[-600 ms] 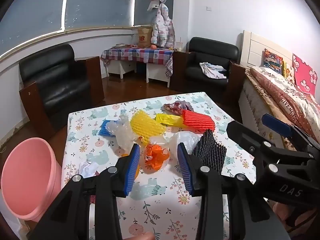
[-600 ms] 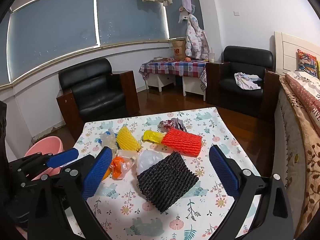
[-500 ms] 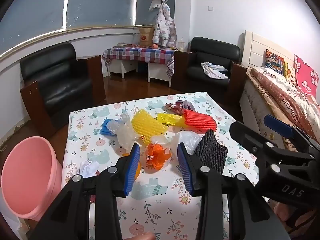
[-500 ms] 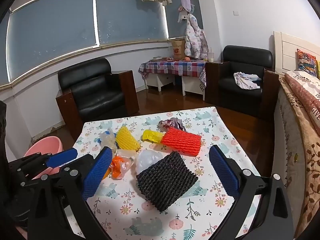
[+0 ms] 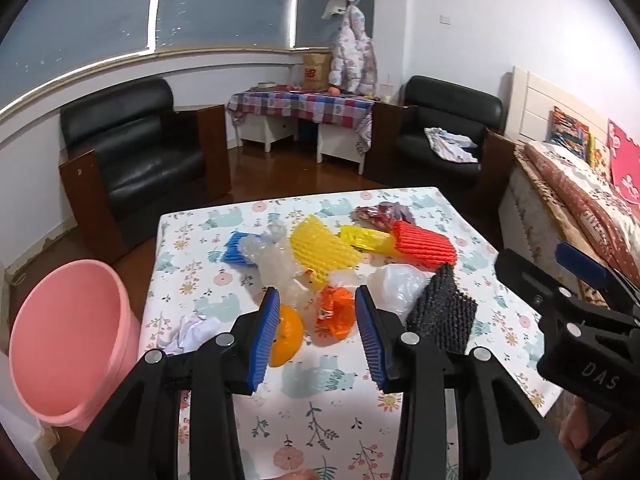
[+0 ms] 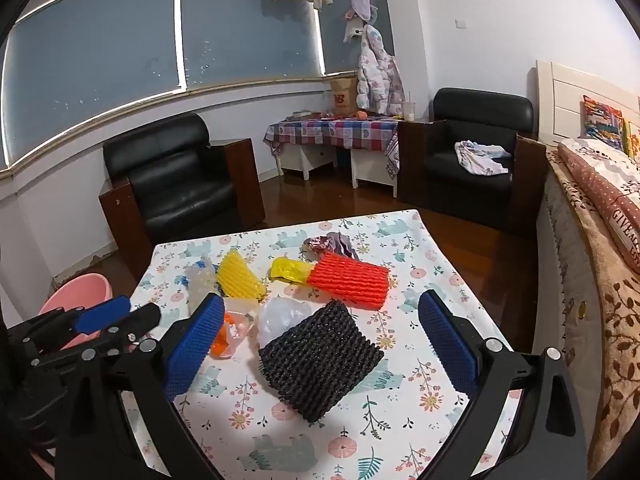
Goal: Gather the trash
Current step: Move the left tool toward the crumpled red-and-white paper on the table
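Orange wrapper (image 5: 335,315) lay on counter (image 5: 320,412) beyond gaping, empty left tongs (image 5: 316,336); black foam net (image 6: 320,358) lay beyond wide-apart, empty right tongs (image 6: 320,344)

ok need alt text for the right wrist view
The right gripper, fingers wide open and empty, hovers over a black foam net on a floral-clothed table strewn with trash: a red foam net, a yellow foam net and plastic bags. A pink bin stands at left.
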